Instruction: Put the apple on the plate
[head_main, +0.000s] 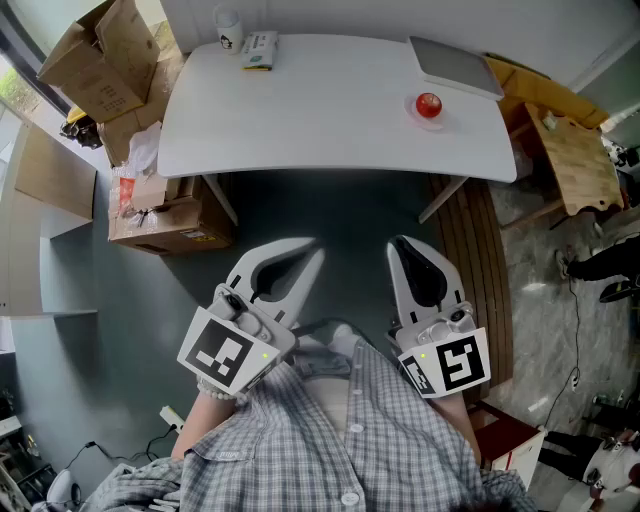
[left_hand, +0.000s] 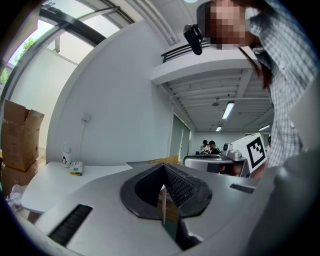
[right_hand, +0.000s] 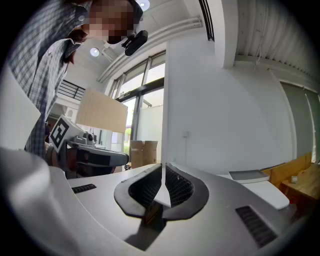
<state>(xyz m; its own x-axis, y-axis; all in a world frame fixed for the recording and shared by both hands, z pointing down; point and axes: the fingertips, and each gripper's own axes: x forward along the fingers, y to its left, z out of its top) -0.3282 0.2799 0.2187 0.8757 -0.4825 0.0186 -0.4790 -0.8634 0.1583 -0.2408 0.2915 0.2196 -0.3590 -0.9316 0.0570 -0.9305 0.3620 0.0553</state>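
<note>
- Tongs first: our left tongs (head_main: 313, 254) and right tongs (head_main: 397, 243) are both pinched together with nothing in them, down at 6 o'clock, well short of the counter (head_main: 320, 130).
- Red apple (head_main: 428, 105) sits on the counter up at 1 o'clock, near a flat grey slab (head_main: 455, 65).
- Little box (head_main: 258, 50) sits around 11 o'clock.

The left gripper (head_main: 316, 254) and right gripper (head_main: 398, 244) have smooth, matt, pale grey plastic shells. Their pads (left_hand: 181, 186) are black and finely ribbed (rubber, by the look). The table (head_main: 330, 130) top is smooth matt white. The apple (head_main: 428, 105) is glossy red. The cardboard boxes (head_main: 98, 62) are dull brown paperboard, the shirt (head_main: 350, 450) is checked woven cloth, and the board (head_main: 578, 160) is bare wood.
</note>
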